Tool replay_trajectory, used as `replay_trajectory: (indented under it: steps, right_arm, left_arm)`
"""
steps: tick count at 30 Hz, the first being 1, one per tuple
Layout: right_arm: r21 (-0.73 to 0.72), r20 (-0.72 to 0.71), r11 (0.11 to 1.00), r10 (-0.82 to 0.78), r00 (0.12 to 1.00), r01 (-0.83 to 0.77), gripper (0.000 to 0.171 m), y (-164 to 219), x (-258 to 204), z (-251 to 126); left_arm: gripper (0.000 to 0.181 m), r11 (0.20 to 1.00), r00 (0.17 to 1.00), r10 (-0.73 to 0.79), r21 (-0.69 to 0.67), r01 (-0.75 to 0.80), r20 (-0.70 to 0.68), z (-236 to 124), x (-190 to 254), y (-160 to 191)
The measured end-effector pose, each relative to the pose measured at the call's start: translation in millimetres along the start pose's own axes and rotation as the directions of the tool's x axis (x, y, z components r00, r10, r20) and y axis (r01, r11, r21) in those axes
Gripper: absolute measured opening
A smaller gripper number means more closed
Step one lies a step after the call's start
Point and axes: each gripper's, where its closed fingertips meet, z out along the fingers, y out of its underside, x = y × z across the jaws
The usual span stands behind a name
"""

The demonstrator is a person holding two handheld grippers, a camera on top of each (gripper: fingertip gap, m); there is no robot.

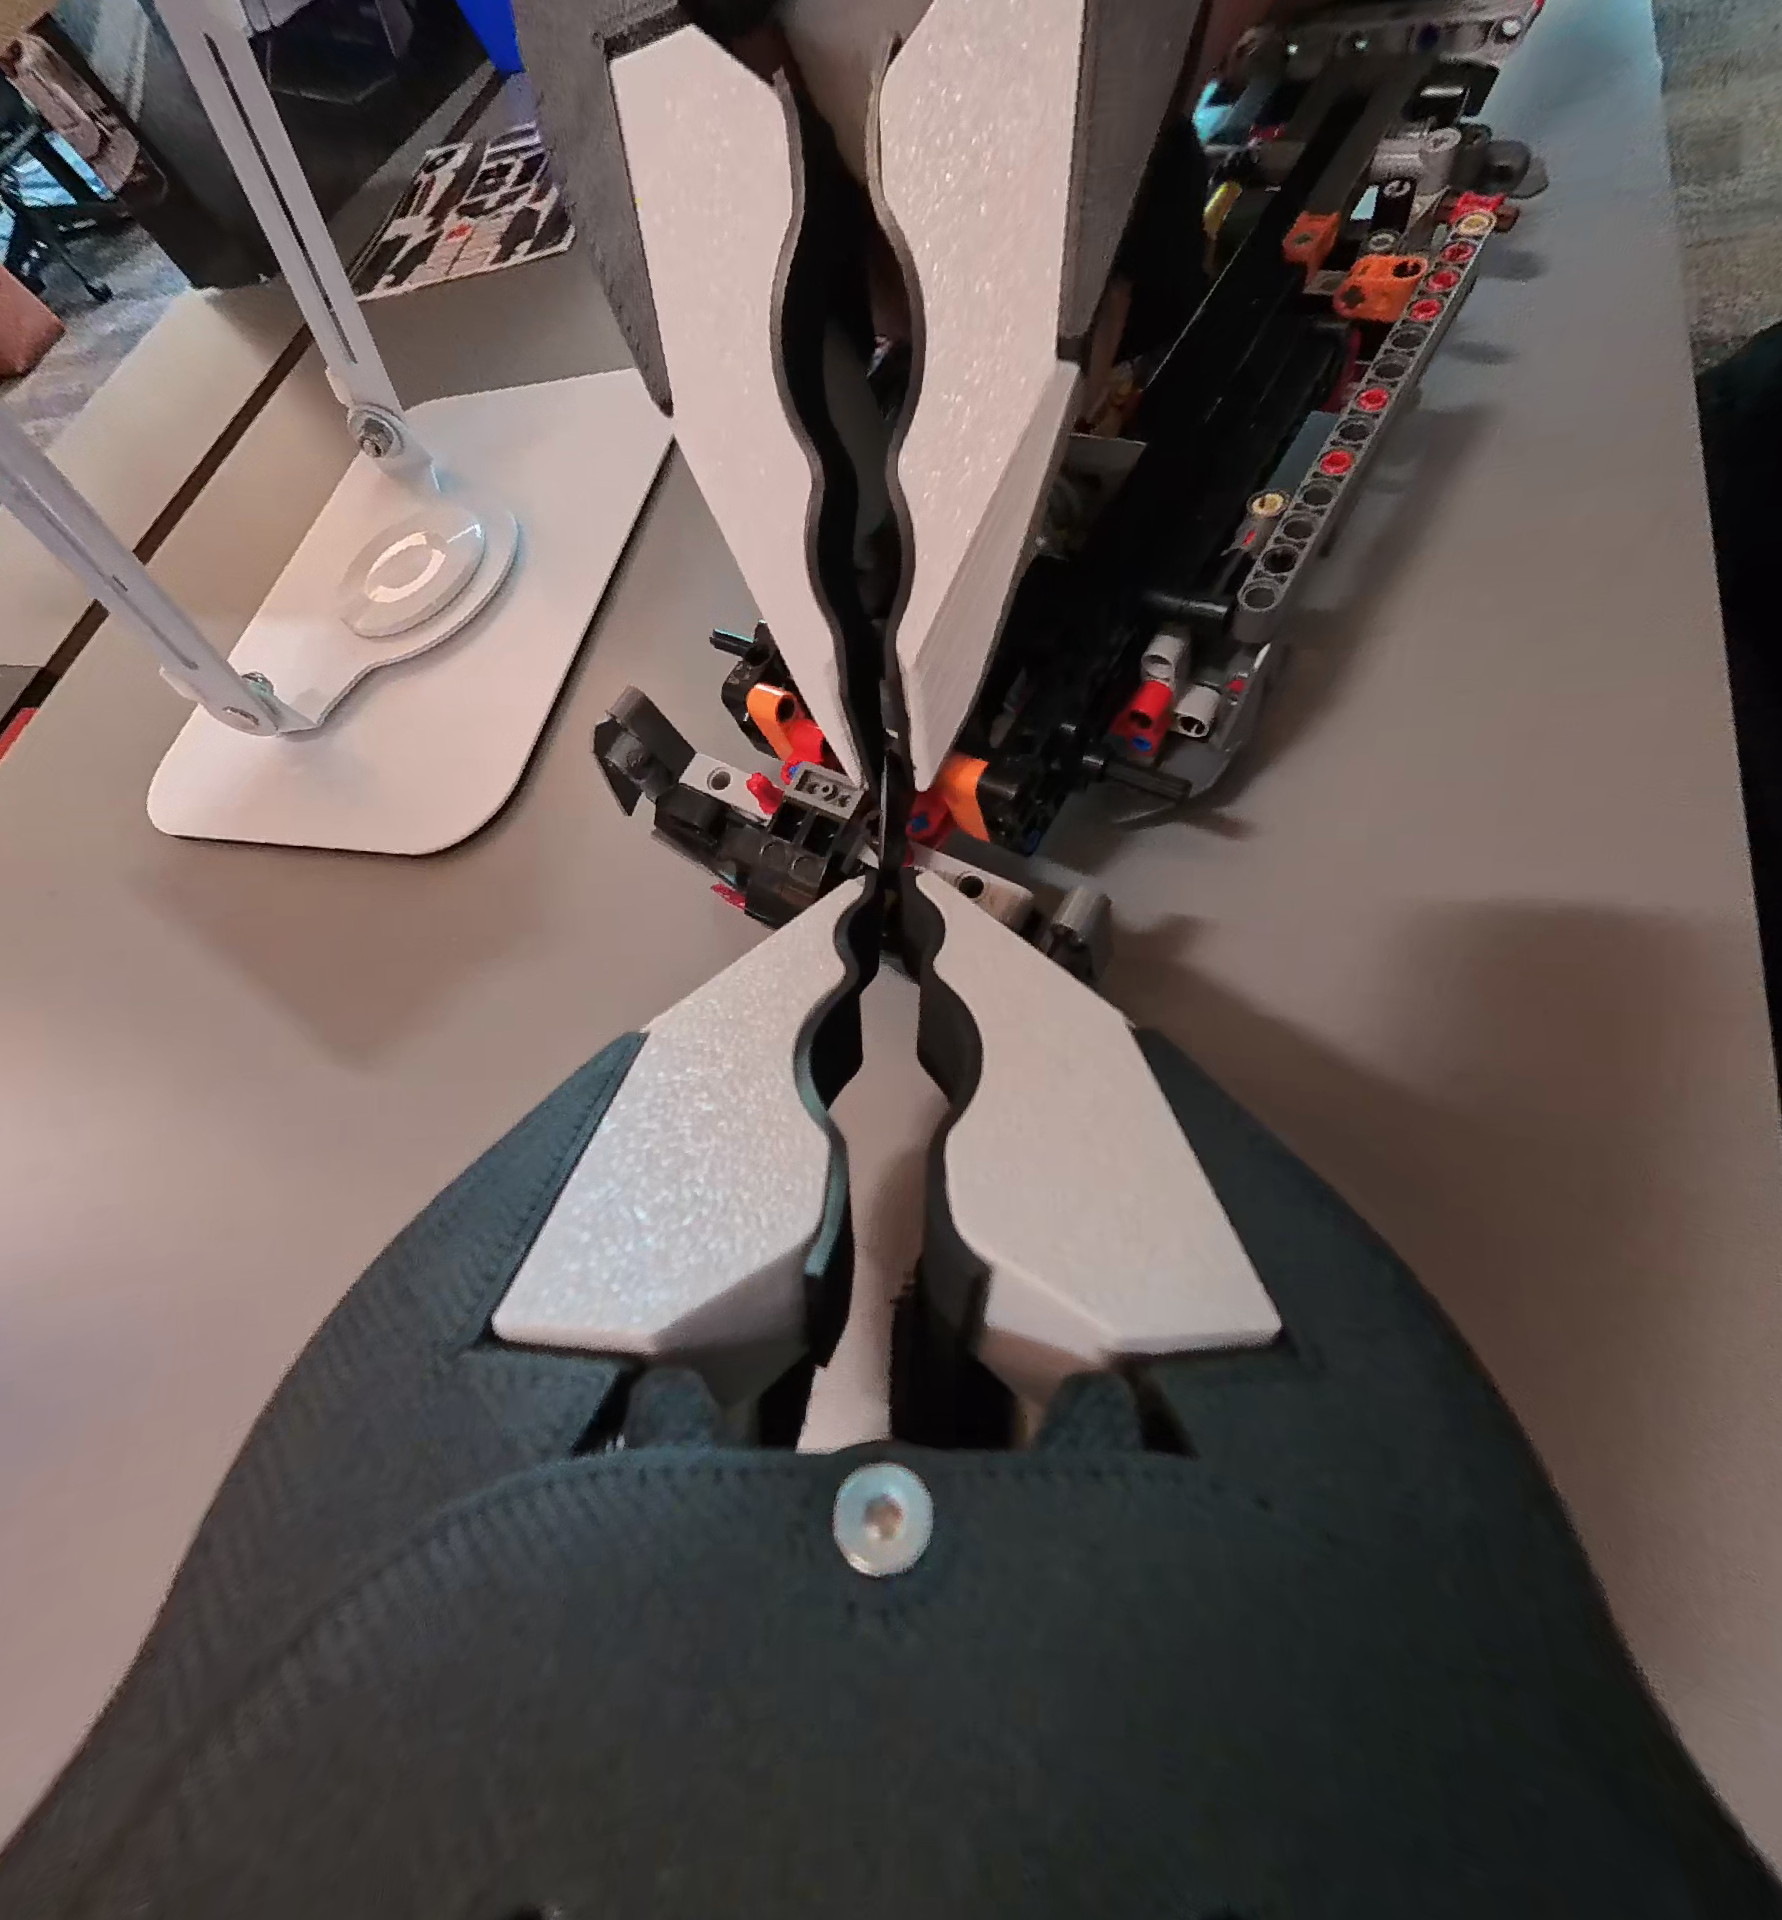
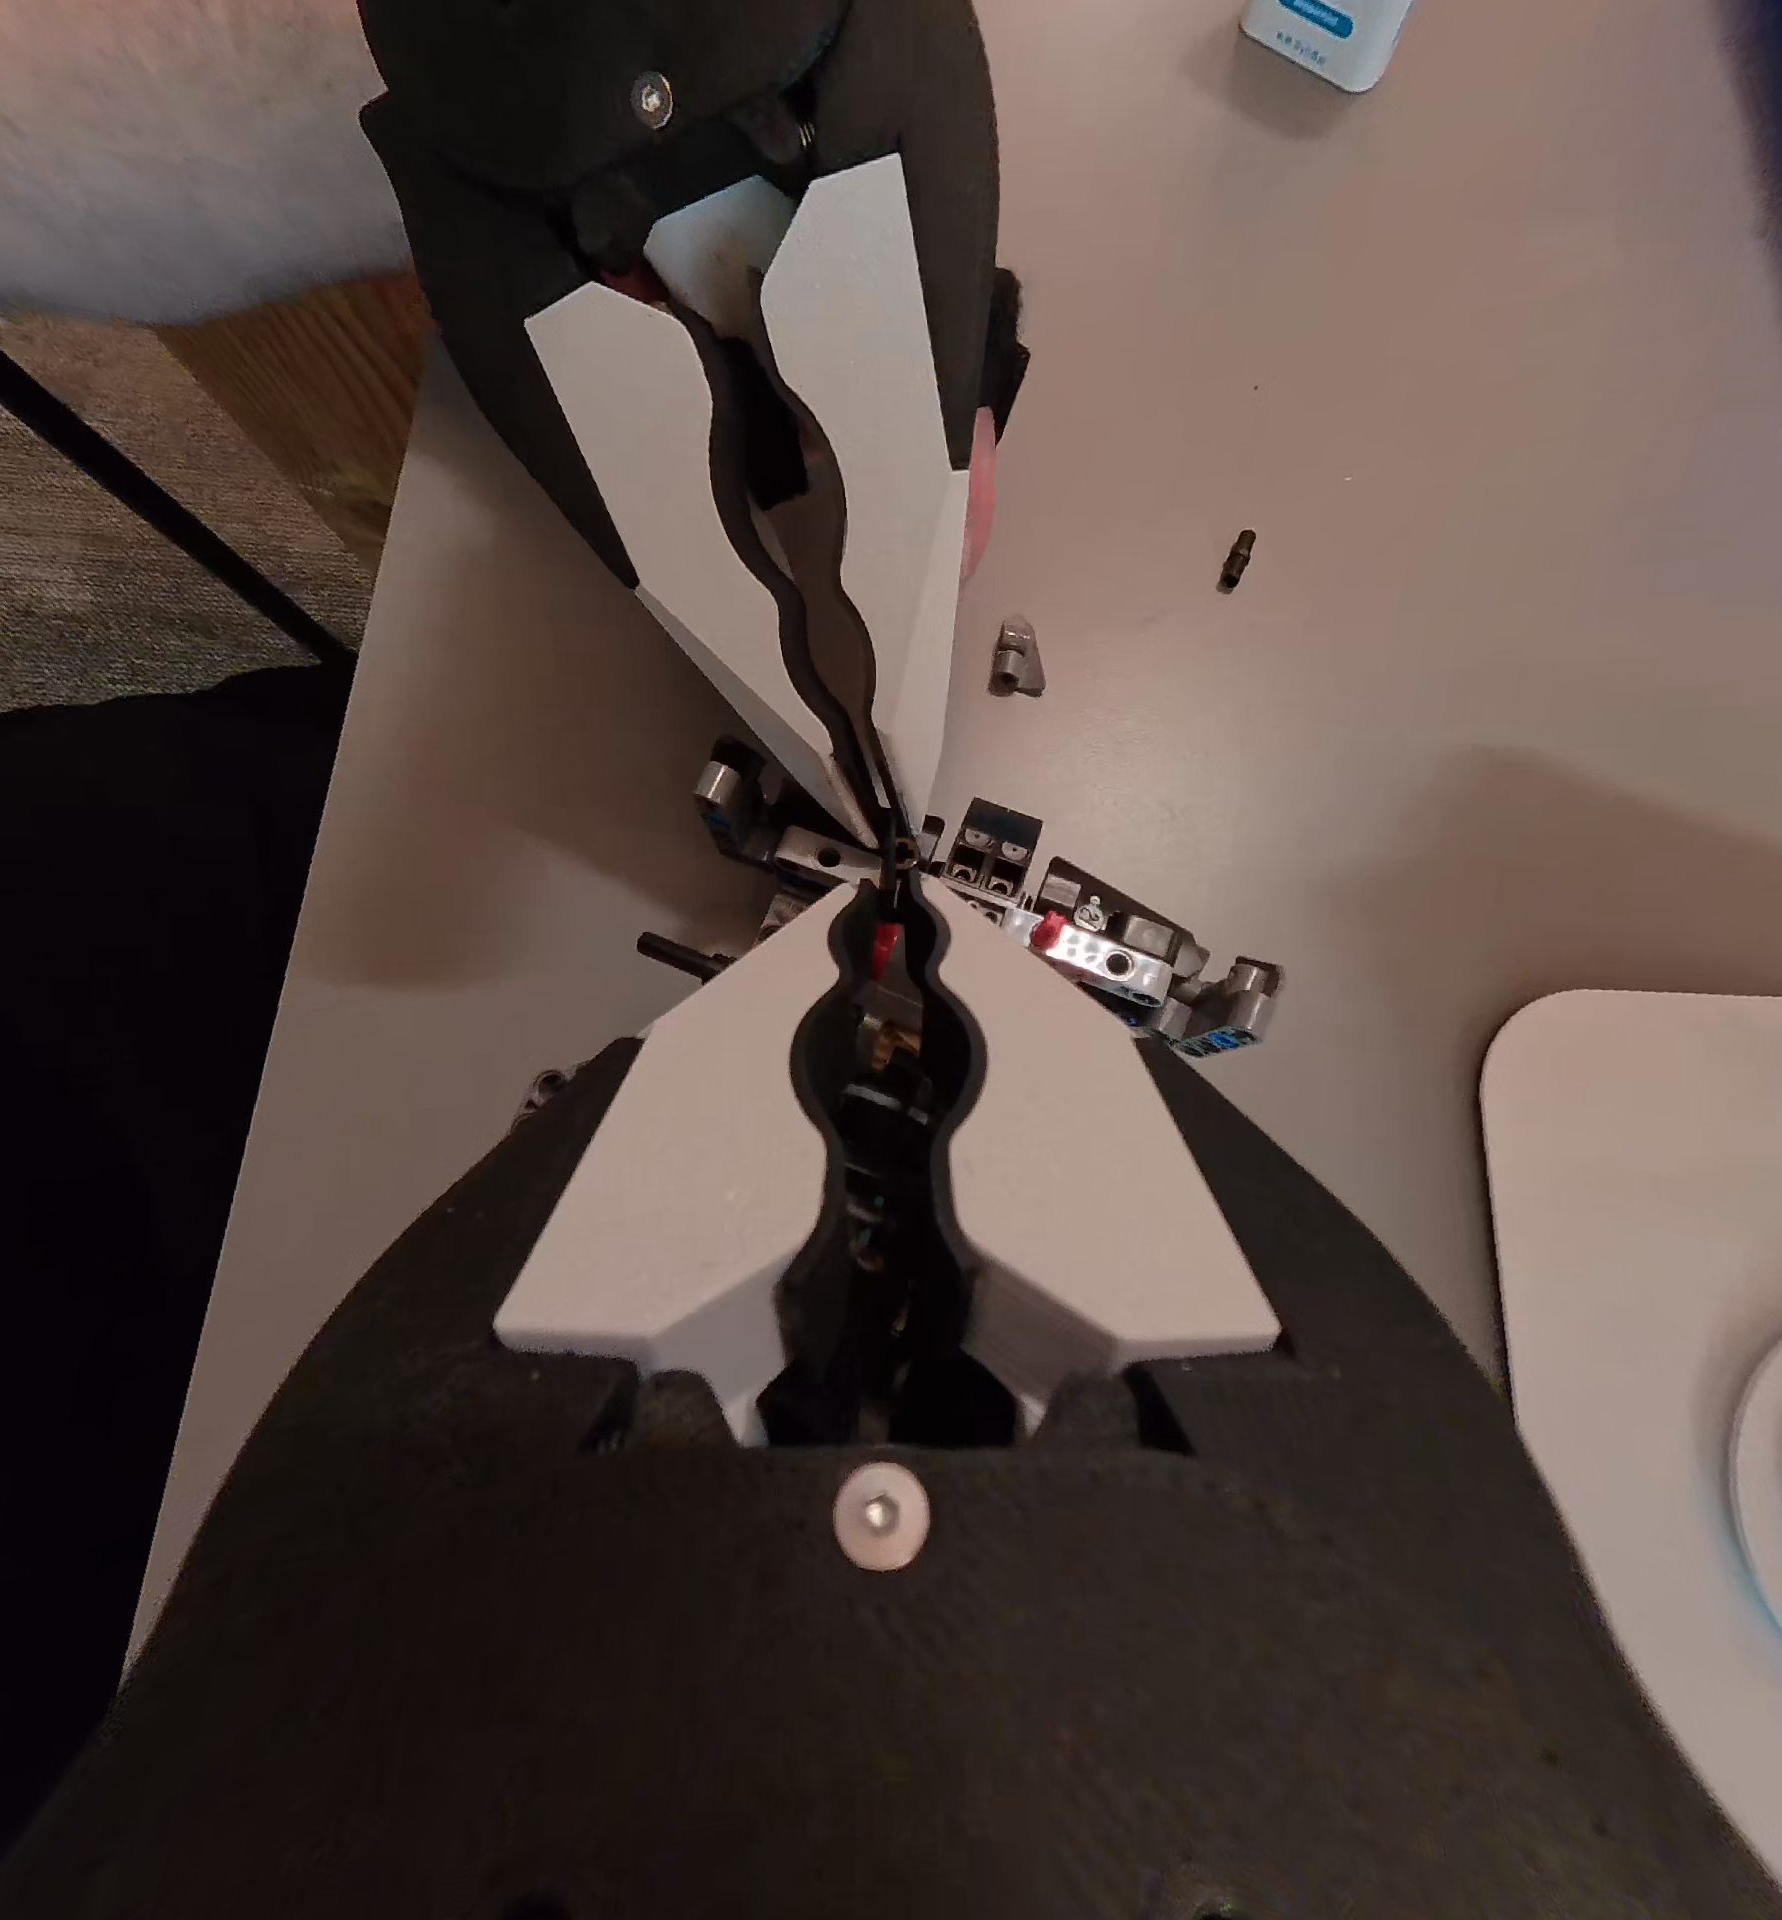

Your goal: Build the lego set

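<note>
My left hand-held gripper [image 1: 882, 883] and my right hand-held gripper [image 2: 892, 883] meet tip to tip over the front end of the model [image 1: 1126, 665], which lies lengthwise on the table [image 1: 451, 1039]. Both are clenched down to a narrow slit at the tips. Each seems to pinch something small where they meet, but I cannot tell which piece, or whether it is loose or already seated. In the right wrist view a red bit [image 2: 882, 940] sits just inside my right tips.

Right under the tips lies the model's near end: black and grey blocks with orange connectors [image 1: 778, 712] on either side of the meeting point. Beyond my left tips the body runs away from me, a long black core with a grey holed beam [image 1: 1386, 395] along its right flank, studded with red pins.

I judge the build well along: a long chassis is together, though bare, with no outer panels visible. Some parts are left, since a grey piece [image 2: 1017, 655] and a dark pin [image 2: 1235, 559] lie loose on the table to the right of my left gripper, past the model. Far left of my left gripper stands a white lamp base [image 1: 399, 644].
</note>
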Motion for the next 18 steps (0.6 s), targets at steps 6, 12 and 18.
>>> replay_trajectory:
  steps: [6, 12, 18]
  right_arm:
    - [0.002, 0.016, 1.0, 0.013, 1.0, -0.013, 0.001, 0.1, -2.0, -0.5]
    - [0.019, 0.05, 0.998, 0.065, 0.997, -0.066, 0.001, -0.9, -2.0, -1.2]
    - [0.016, 0.083, 0.997, 0.079, 0.993, -0.081, 0.001, -1.2, -4.9, -1.0]
  left_arm:
    - [0.003, 0.999, 1.0, -0.025, 0.034, 0.025, 0.017, 1.0, 2.3, -4.9]
    - [0.004, 0.998, 0.998, -0.045, 0.053, 0.042, 0.041, -0.8, 1.7, -5.1]
    - [0.007, 0.996, 0.995, -0.079, 0.035, 0.077, 0.057, -1.7, 6.2, -4.0]
